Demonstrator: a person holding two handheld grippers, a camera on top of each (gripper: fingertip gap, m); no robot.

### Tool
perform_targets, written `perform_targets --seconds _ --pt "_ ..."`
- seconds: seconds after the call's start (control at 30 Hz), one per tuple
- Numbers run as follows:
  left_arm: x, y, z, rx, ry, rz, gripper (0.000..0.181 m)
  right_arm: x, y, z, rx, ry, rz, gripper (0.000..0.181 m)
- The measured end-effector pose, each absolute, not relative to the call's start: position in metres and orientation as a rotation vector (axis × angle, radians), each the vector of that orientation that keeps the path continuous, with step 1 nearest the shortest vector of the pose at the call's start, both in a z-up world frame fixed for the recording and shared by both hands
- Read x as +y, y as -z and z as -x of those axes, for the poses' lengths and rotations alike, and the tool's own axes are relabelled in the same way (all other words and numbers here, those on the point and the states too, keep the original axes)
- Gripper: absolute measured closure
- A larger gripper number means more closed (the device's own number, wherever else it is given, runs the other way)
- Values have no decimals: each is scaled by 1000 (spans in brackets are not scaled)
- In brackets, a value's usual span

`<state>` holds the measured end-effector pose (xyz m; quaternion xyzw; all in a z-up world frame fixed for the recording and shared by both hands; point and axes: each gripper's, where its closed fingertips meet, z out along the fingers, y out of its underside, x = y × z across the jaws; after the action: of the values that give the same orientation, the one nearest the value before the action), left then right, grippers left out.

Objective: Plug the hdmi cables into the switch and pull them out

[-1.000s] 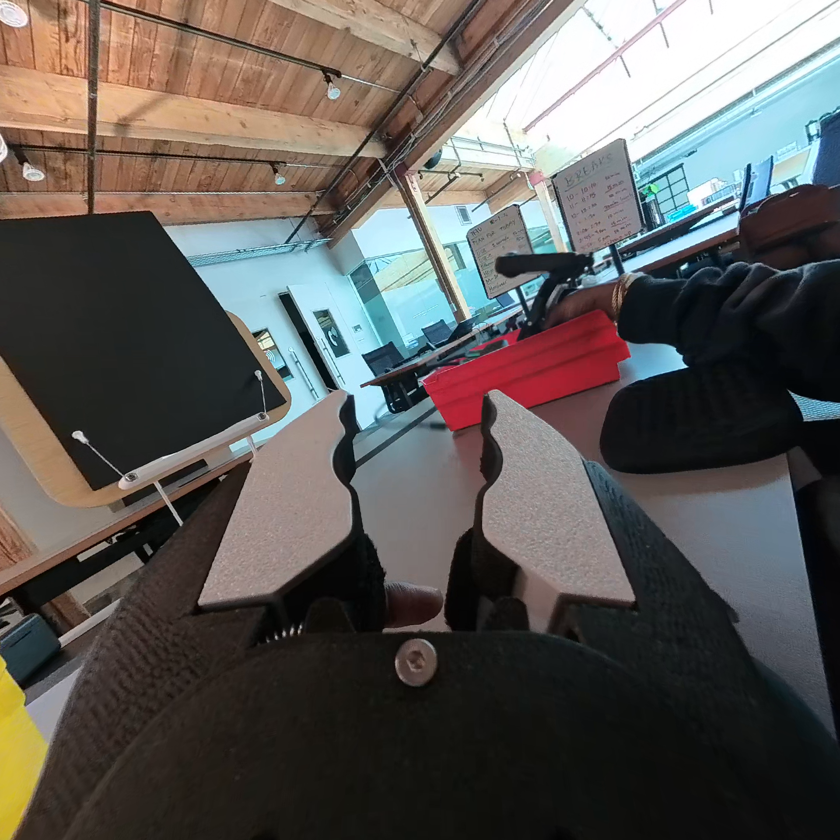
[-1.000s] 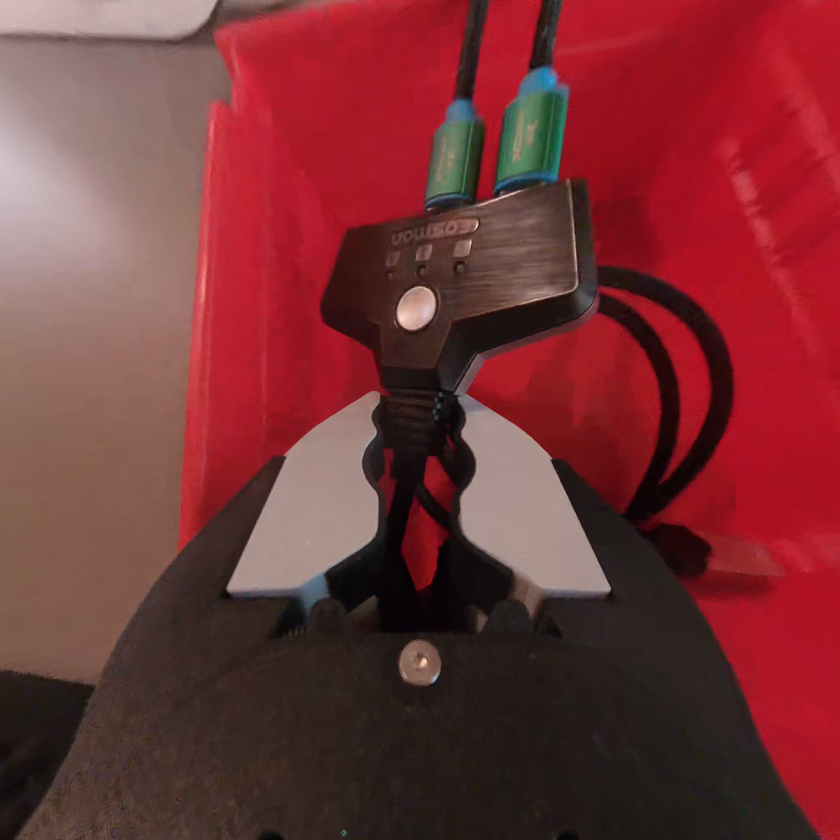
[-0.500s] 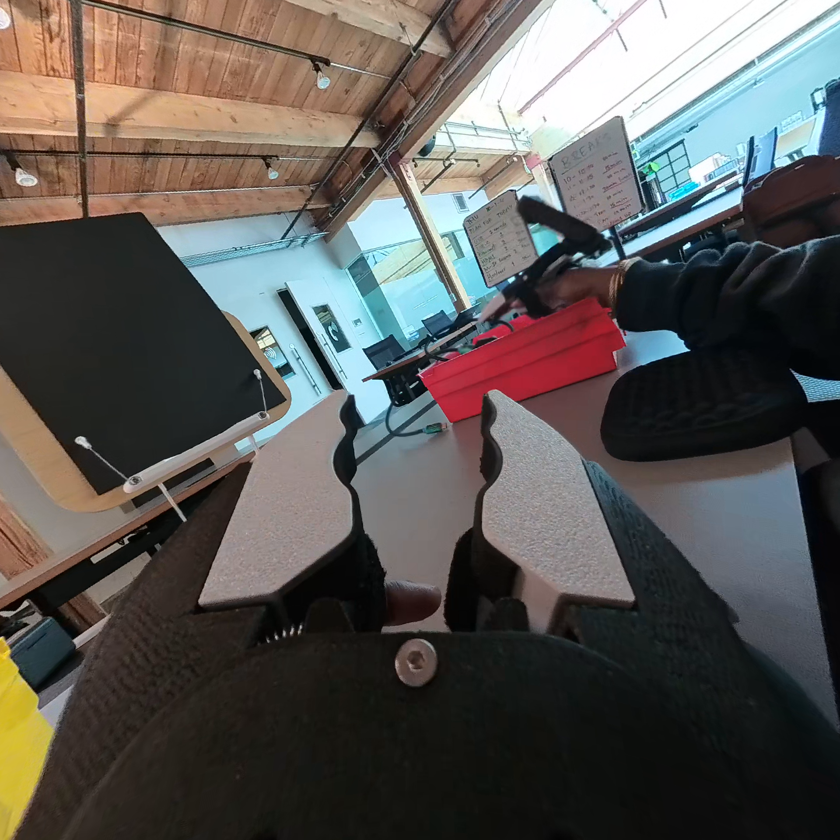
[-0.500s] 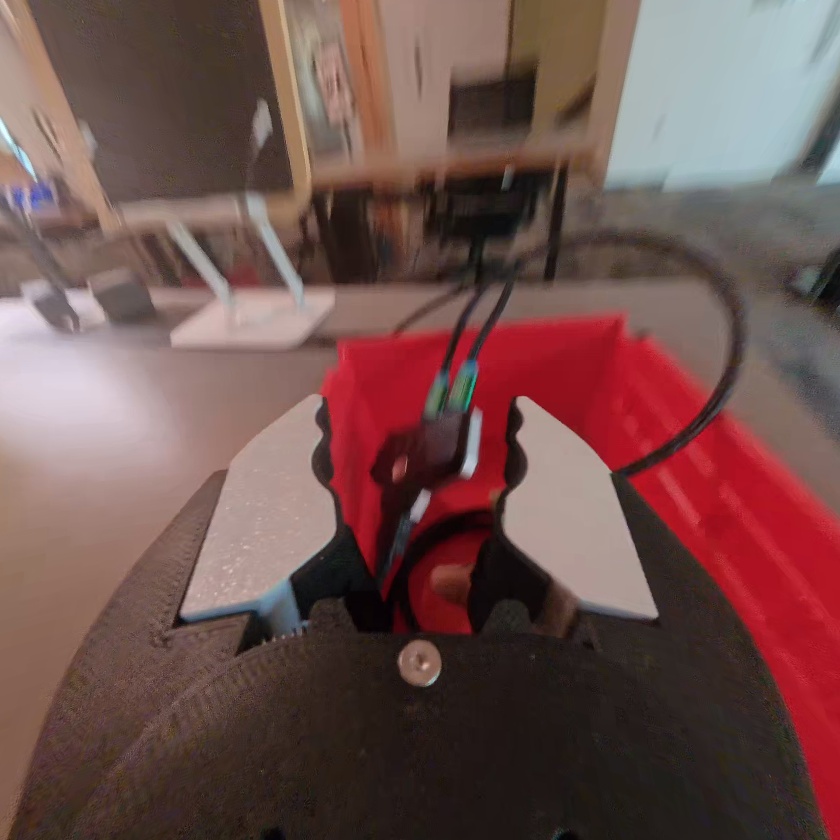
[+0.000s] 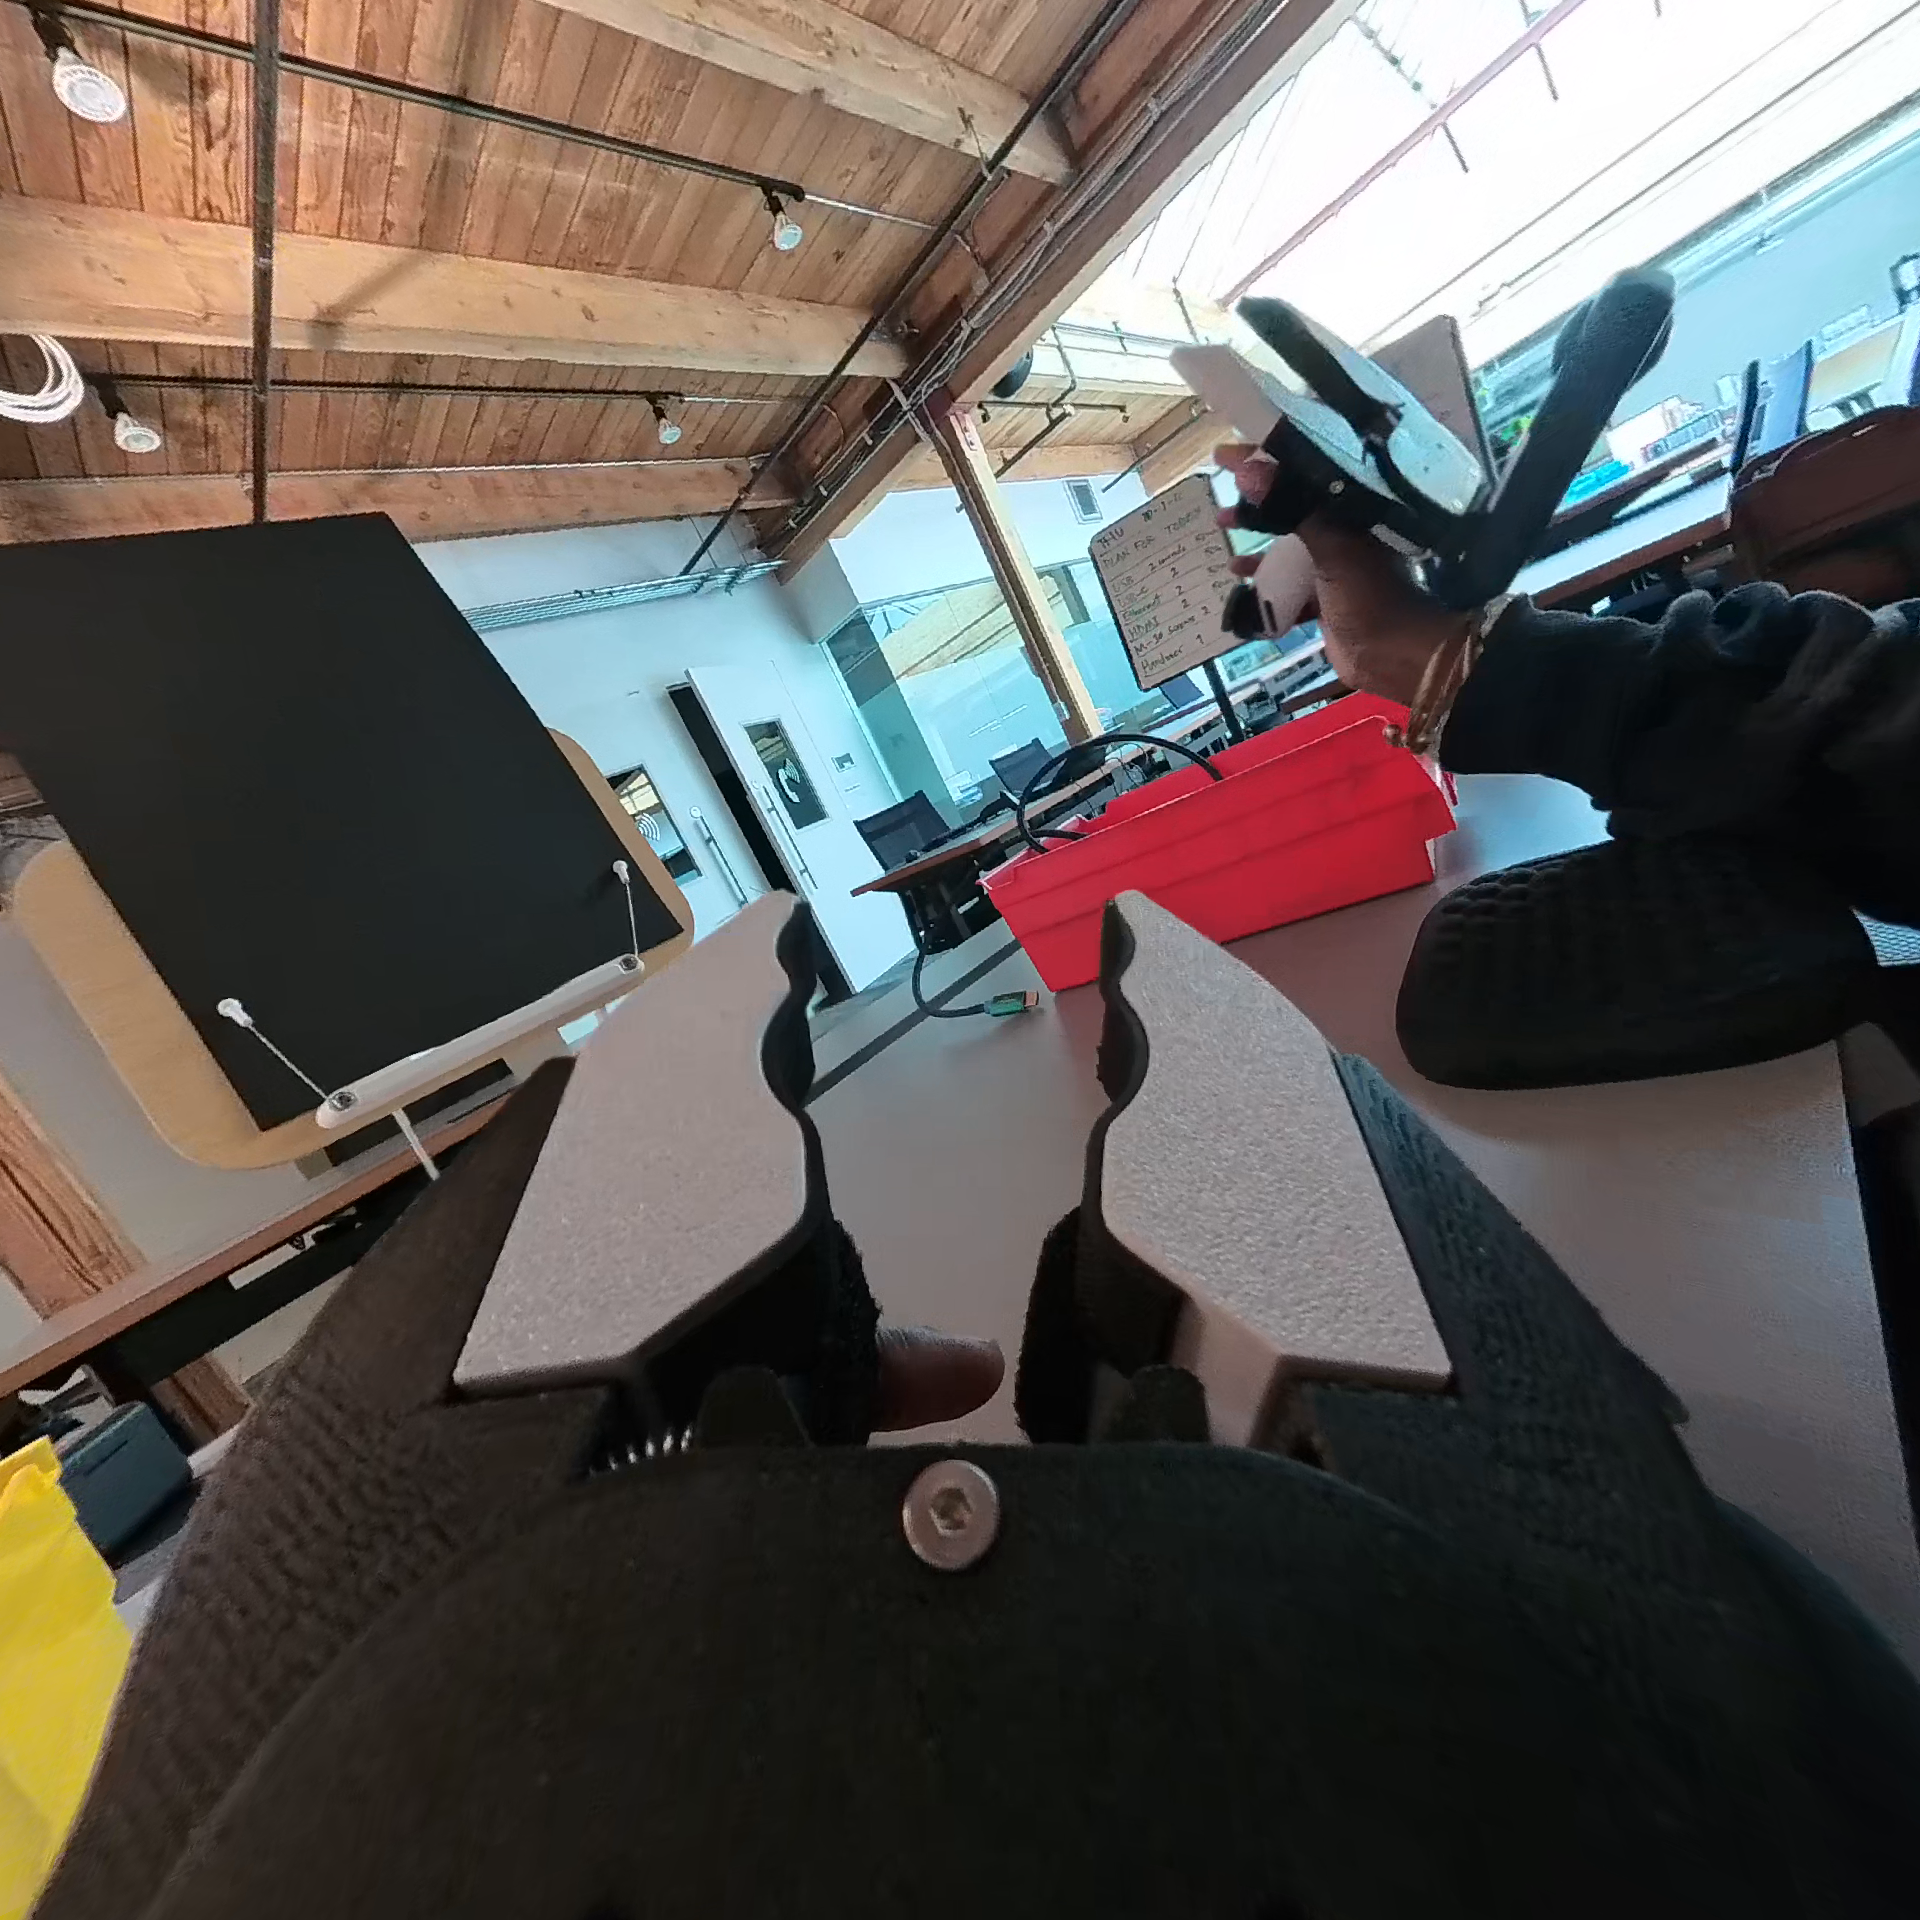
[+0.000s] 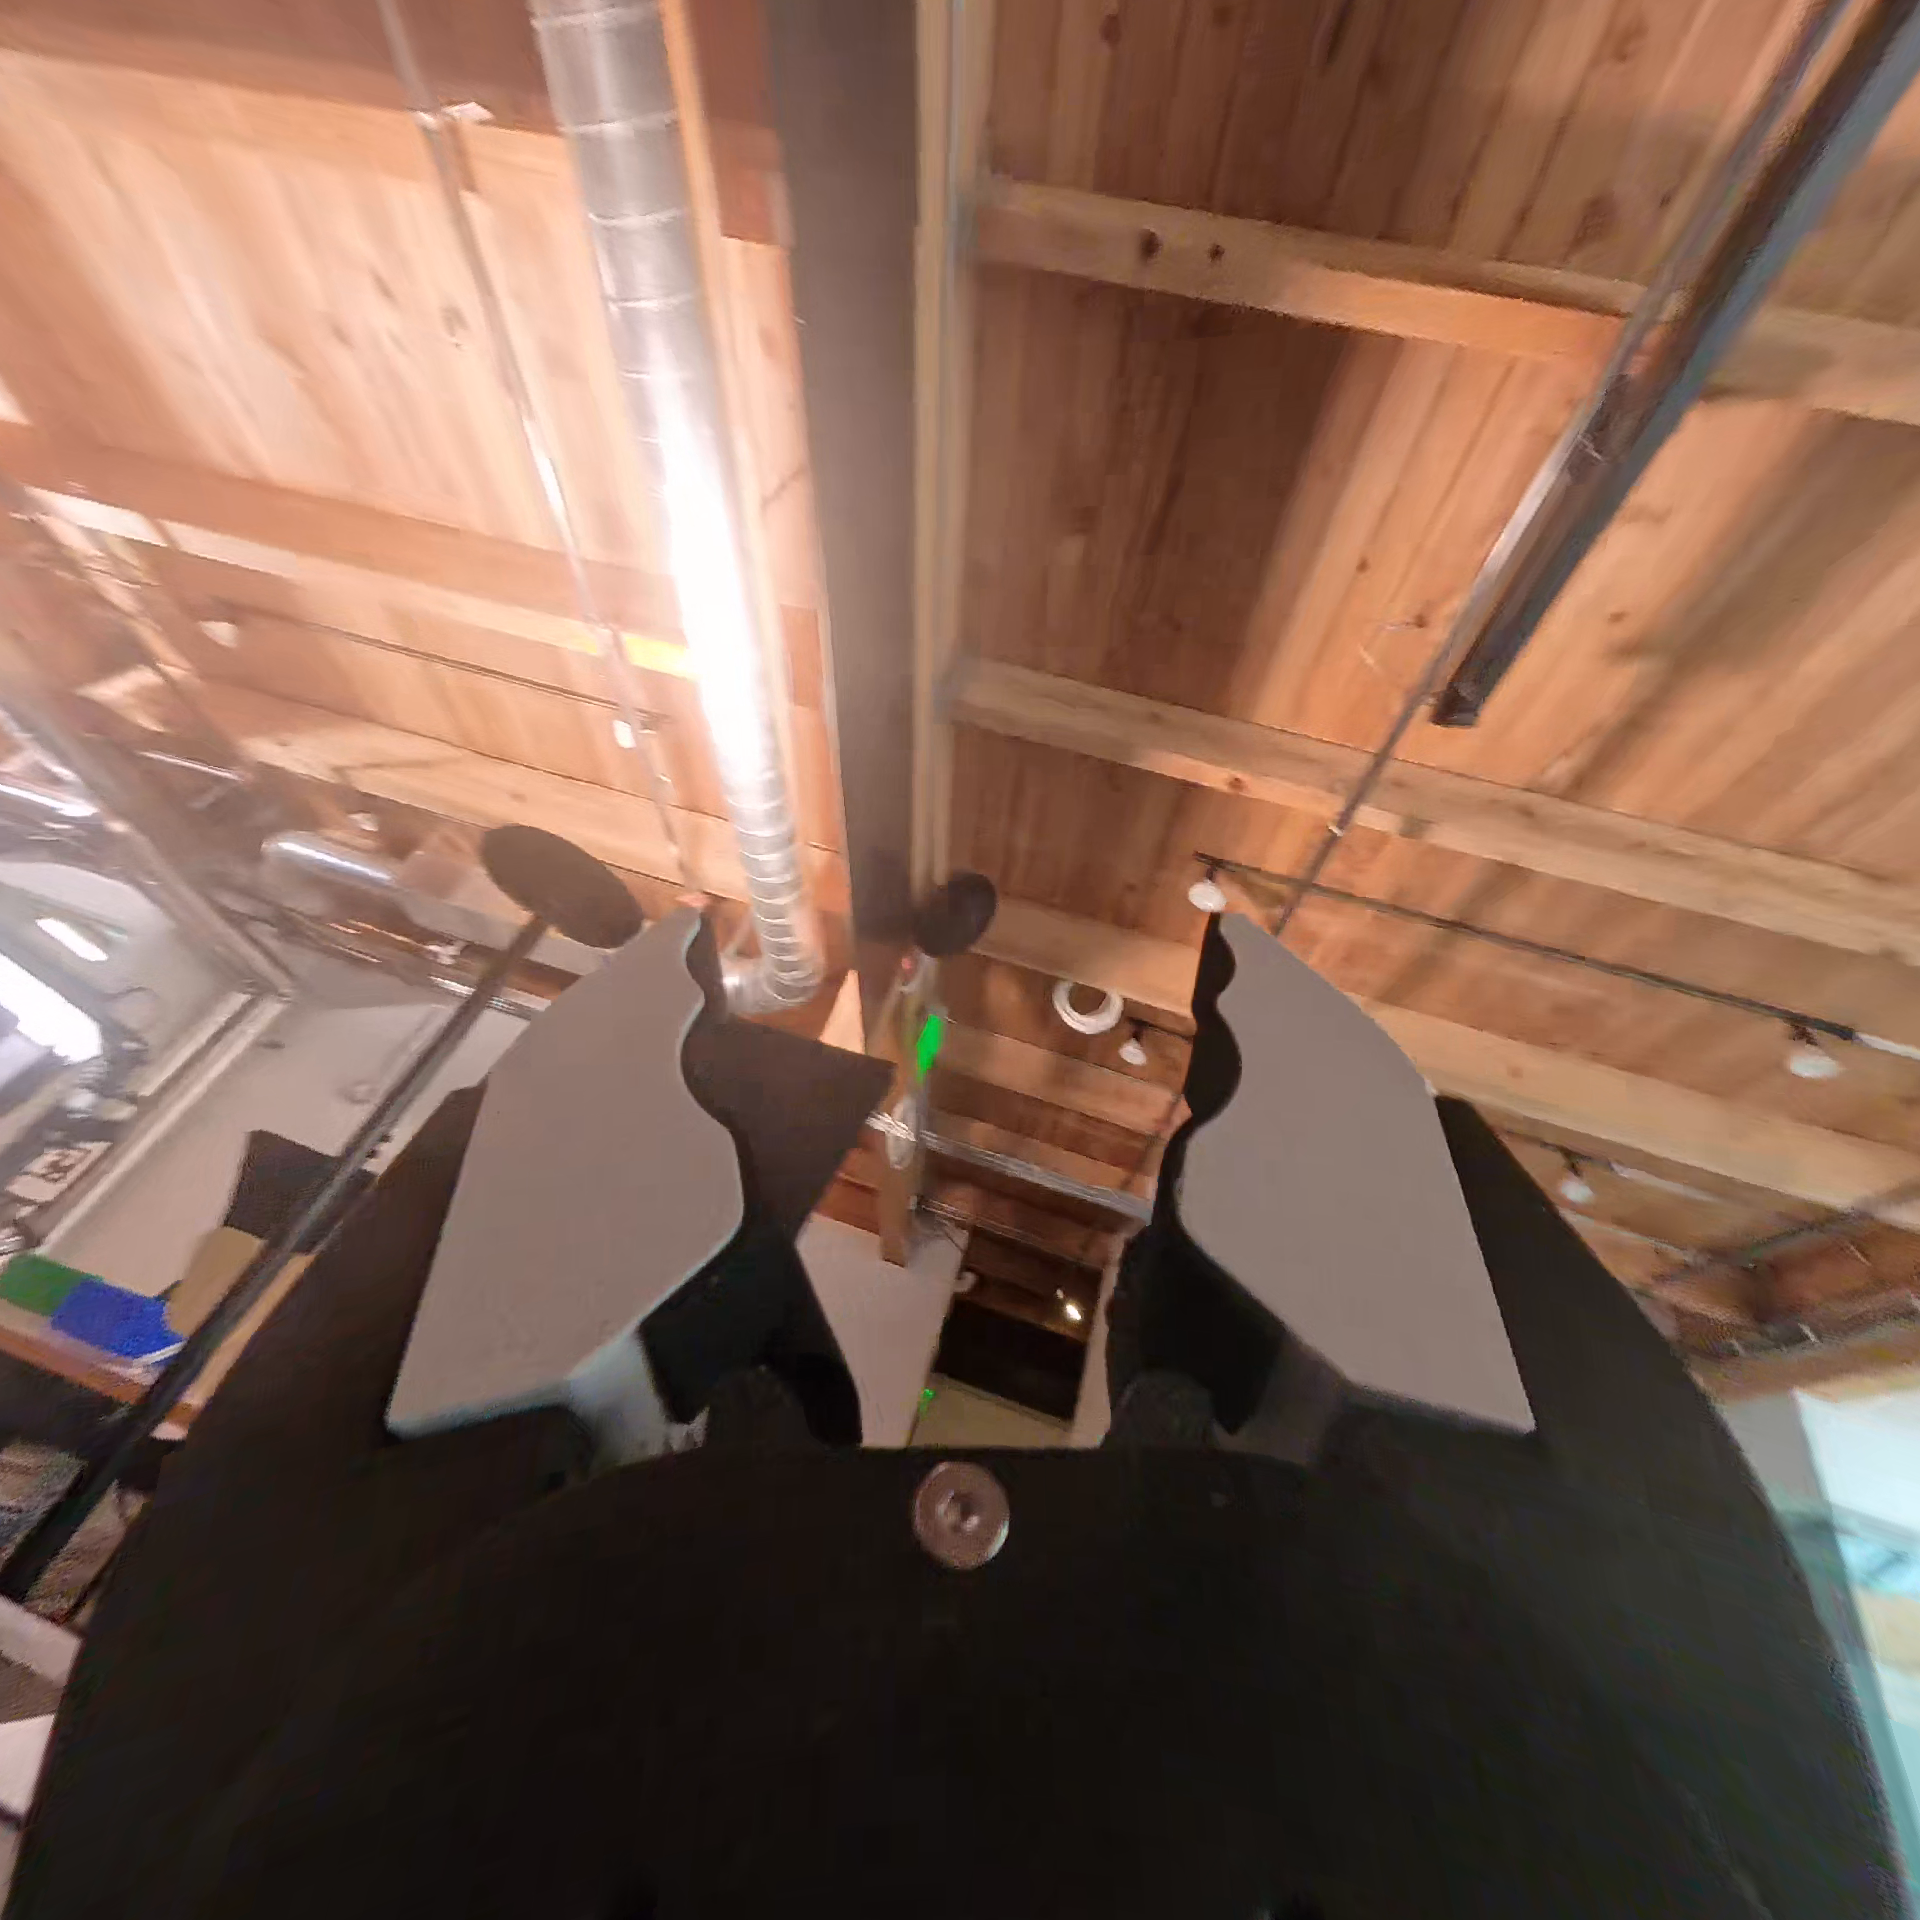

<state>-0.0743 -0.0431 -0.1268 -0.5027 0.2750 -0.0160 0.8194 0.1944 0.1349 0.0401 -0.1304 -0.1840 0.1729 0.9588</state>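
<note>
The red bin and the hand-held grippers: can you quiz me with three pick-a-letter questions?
1. Where does the green-tipped cable end lie?
A. on the table in front of the red bin
B. inside the bin
C. in a gripper

2. What colour is the bin?
A. blue
B. red
C. yellow

3. How is the right hand-held gripper?
A. shut on a cable
B. shut on the switch
C. open, pointing at the ceiling

Answers:
1 A, the plug rests on the grey table just before the bin.
2 B, its wall is bright red.
3 C, only wooden ceiling shows between its spread fingers.
</note>
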Motion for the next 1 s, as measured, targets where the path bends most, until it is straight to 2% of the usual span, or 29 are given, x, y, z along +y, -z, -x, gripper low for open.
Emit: perform_targets --seconds 0.13,0.23,0.43,0.63,0.87,0.9,0.93,1.0 --pt "-59 109 75 529 98 984 129 86 -43 -153 -496 -313 148 98" --pt "-75 88 83 481 178 970 132 80 -28 -119 -579 -396 215 101" --pt "-79 51 167 408 16 1304 138 111 29 -70 -811 -422 454 104" --pt "-34 96 255 405 82 1866 136 118 33 -75 -777 -604 530 112" --pt "24 155 298 257 280 2116 136 121 44 -68 -829 -593 558 114" --pt "25 158 297 272 296 2120 146 120 45 -66 -842 -589 557 115" --pt "27 159 299 281 271 2107 169 120 47 -64 -854 -582 557 115" --pt "29 148 310 265 161 2041 174 119 49 -61 -873 -571 557 116"
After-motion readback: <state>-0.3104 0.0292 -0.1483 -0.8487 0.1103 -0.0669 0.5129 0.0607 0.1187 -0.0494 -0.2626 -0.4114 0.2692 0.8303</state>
